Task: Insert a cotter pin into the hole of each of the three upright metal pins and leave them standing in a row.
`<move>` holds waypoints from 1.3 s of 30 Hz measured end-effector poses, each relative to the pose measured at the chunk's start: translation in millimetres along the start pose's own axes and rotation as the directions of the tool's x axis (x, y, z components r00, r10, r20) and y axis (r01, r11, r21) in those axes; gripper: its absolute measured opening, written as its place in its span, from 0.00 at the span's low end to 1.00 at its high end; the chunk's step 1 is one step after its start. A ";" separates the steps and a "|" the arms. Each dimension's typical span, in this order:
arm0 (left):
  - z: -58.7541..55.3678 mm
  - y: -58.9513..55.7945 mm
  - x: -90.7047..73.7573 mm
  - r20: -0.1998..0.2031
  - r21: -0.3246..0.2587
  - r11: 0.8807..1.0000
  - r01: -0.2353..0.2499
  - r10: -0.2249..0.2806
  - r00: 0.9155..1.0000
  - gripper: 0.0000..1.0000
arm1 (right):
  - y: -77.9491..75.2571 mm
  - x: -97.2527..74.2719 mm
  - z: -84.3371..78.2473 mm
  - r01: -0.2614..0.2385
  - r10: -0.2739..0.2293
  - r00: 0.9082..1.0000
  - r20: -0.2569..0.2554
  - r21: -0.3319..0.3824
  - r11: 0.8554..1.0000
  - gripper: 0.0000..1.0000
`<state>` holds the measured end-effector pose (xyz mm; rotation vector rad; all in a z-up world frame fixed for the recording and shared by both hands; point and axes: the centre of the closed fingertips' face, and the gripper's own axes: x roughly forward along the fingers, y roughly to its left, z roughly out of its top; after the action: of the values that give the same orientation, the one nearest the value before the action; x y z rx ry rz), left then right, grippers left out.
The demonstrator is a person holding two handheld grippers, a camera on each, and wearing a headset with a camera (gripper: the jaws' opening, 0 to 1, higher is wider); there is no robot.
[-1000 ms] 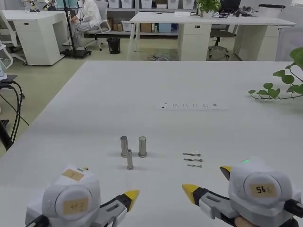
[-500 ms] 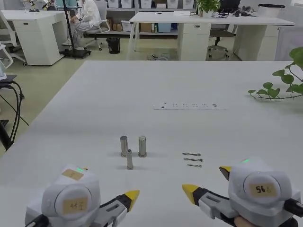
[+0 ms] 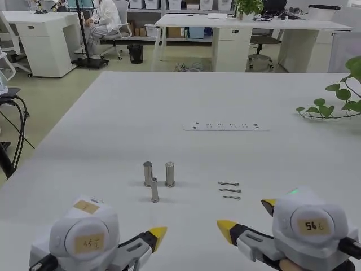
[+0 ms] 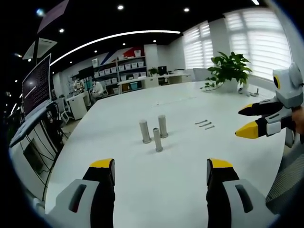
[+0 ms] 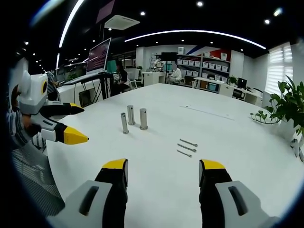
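Three upright metal pins stand in a loose cluster on the white table: one at the back left, one at the back right and one in front. They also appear in the left gripper view and the right gripper view. Three cotter pins lie flat to their right, one behind the other. My left gripper is open and empty, near the front edge left of the pins. My right gripper is open and empty, in front of the cotter pins.
A white power strip lies flat further back on the table. Plant leaves reach in over the right edge. Beyond the table are other desks, and a seated person far off.
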<state>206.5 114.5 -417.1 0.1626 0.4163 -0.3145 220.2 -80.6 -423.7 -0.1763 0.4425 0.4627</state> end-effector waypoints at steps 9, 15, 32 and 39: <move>3.7 -0.7 -1.5 0.010 0.003 1.000 0.002 -0.002 1.000 0.83 | 2.3 0.1 0.3 -0.028 0.028 1.000 0.001 0.005 1.000 0.57; 5.5 -7.3 -0.2 0.014 -0.005 1.000 0.031 -0.030 0.999 0.87 | 5.5 4.1 9.8 -0.076 0.076 0.997 0.015 -0.013 0.997 0.54; 15.7 -16.0 -2.0 0.046 -0.022 0.997 0.076 -0.074 0.996 0.97 | 46.3 58.4 34.9 -0.341 0.341 0.940 -0.015 -0.070 0.938 0.42; 17.0 -20.9 -1.5 0.050 -0.013 0.995 0.097 -0.096 0.994 0.98 | 68.6 85.7 42.8 -0.416 0.416 0.909 -0.025 -0.098 0.904 0.40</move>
<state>204.5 91.5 -403.1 0.1201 0.3786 -0.4093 272.8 24.7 -428.6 -0.1802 0.4615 0.9077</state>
